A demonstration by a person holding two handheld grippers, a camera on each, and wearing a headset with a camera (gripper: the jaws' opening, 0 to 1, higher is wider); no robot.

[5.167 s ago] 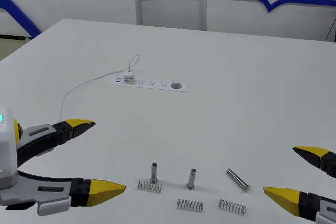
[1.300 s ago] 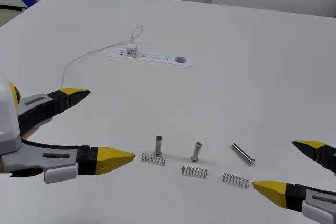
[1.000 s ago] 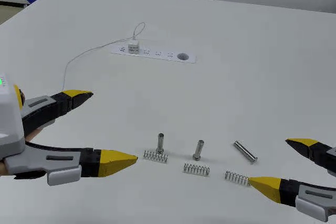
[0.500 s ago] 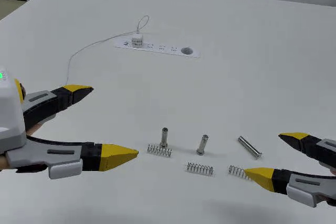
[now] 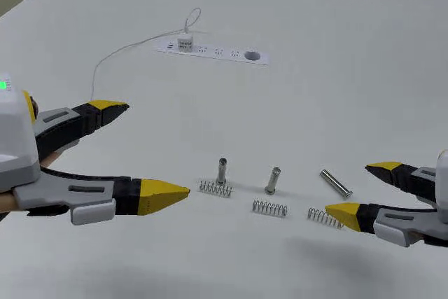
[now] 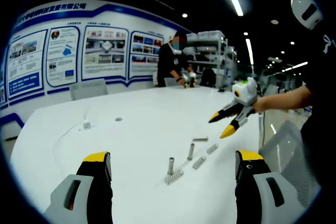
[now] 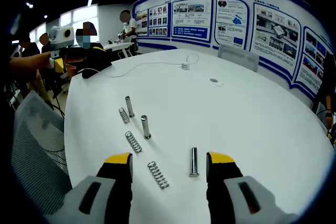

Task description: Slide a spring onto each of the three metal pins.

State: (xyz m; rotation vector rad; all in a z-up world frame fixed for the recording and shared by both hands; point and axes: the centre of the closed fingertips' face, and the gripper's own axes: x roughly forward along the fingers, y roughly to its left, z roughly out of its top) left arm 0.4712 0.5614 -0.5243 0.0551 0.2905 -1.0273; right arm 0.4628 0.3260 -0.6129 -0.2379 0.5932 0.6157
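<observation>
The yellow-tipped right gripper [image 5: 348, 188], open like the left gripper [image 5: 158, 149], is closer and may bump the silver metal pin [image 5: 336, 183] at twelve o'clock away.

End of the right spring [image 5: 320, 216] seems hidden behind right gripper [image 5: 346, 188]

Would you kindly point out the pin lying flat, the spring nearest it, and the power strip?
lying pin [image 5: 336, 183], head view, middle of its shaft.
nearest spring [image 5: 320, 216], head view, middle coils.
power strip [image 5: 212, 52], head view, middle of its top face.
</observation>
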